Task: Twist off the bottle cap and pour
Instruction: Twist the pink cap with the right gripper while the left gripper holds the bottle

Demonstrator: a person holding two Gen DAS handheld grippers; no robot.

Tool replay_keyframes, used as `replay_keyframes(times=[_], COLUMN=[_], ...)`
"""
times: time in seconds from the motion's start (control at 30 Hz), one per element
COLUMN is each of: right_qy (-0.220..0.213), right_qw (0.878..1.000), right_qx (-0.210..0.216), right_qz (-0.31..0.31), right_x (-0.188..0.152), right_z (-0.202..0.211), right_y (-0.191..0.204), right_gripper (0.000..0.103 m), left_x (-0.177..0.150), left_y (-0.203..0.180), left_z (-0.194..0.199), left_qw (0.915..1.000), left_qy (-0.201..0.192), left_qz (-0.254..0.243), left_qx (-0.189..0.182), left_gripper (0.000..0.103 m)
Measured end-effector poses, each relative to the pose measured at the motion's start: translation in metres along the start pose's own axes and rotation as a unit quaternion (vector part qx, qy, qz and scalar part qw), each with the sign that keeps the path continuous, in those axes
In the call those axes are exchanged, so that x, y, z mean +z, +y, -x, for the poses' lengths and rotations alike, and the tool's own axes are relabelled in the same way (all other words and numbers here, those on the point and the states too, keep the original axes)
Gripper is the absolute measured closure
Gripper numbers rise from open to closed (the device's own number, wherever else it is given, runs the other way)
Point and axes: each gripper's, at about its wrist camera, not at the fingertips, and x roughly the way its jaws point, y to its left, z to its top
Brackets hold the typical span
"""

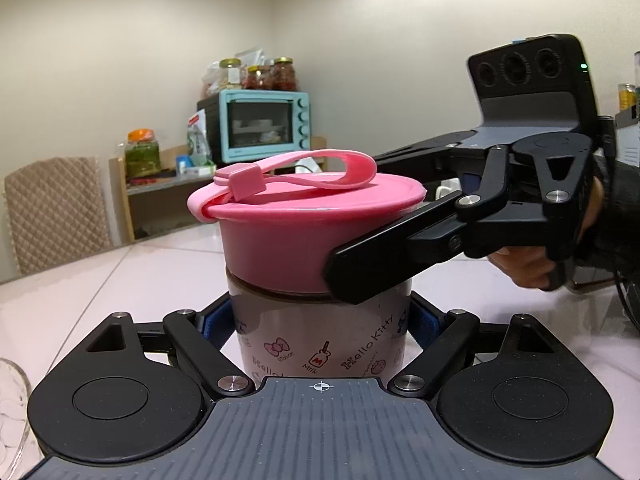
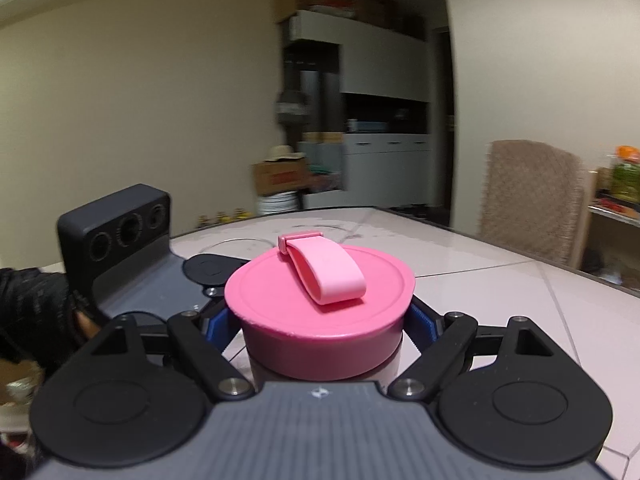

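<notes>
Left wrist view: left claw [image 1: 320,322] clamps the printed bottle [image 1: 320,340]. Right claw [image 1: 372,224] squeezes its smooth pink cap [image 1: 280,236].

The table [image 1: 120,272] is pale, glossy and tiled, thin dark grout lines crossing it; it fills the lower half of both views. A printed bottle [image 1: 320,344] stands upright on it at lower centre of the left wrist view. At that view's bottom left edge a clear glass dish [image 1: 12,408] sits on the surface, only partly in frame. In the right wrist view, faint ring marks [image 2: 240,246] show centre left.
</notes>
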Motion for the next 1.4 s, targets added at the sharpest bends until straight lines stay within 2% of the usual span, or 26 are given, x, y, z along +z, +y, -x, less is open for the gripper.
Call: replay_keyframes(times=[0.13, 0.2, 0.3, 0.47, 0.8, 0.93, 1.07, 1.17, 1.3, 1.4], right_qy=[0.006, 0.007, 0.008, -0.001, -0.022, -0.023, -0.023, -0.024, -0.014, -0.016], right_qw=[1.0, 1.0, 0.998, 0.988, 0.963, 0.954, 0.944, 0.939, 0.939, 0.944], right_qx=[0.01, -0.018, -0.062, -0.145, -0.238, -0.27, -0.298, -0.312, -0.316, -0.304], right_qz=[0.0, -0.004, -0.01, -0.047, -0.122, -0.13, -0.141, -0.143, -0.136, -0.124], right_x=[0.006, 0.01, 0.015, 0.02, 0.006, -0.002, -0.007, -0.008, -0.008, -0.011], right_z=[0.0, 0.0, -0.001, -0.004, -0.007, -0.014, -0.023, -0.027, -0.032, -0.029], right_y=[0.001, 0.013, 0.031, 0.053, 0.072, 0.07, 0.068, 0.068, 0.065, 0.066], right_gripper=[0.018, 0.016, 0.008, 0.008, 0.008, 0.009, 0.009, 0.013, 0.017, 0.017], left_x=[-0.001, -0.001, -0.009, -0.009, -0.01, -0.005, -0.005, -0.005, -0.005, -0.005], left_y=[0.001, 0.002, -0.001, -0.001, -0.001, 0.0, -0.001, -0.002, -0.003, -0.004], left_z=[0.0, -0.001, 0.005, 0.005, 0.006, 0.006, 0.007, 0.008, 0.009, 0.01], left_qw=[1.0, 1.0, 1.0, 1.0, 1.0, 1.0, 1.0, 1.0, 1.0, 1.0], left_qy=[-0.001, 0.0, -0.001, -0.001, -0.001, 0.0, 0.0, -0.001, -0.001, -0.002], left_qz=[0.0, 0.0, -0.001, 0.0, 0.002, 0.003, 0.004, 0.004, 0.003, 0.003], left_qx=[-0.002, -0.002, -0.001, 0.0, 0.0, -0.001, 0.0, 0.0, 0.0, 0.0], left_gripper=[0.014, 0.014, 0.014, 0.014, 0.014, 0.014, 0.014, 0.014, 0.014, 0.014])
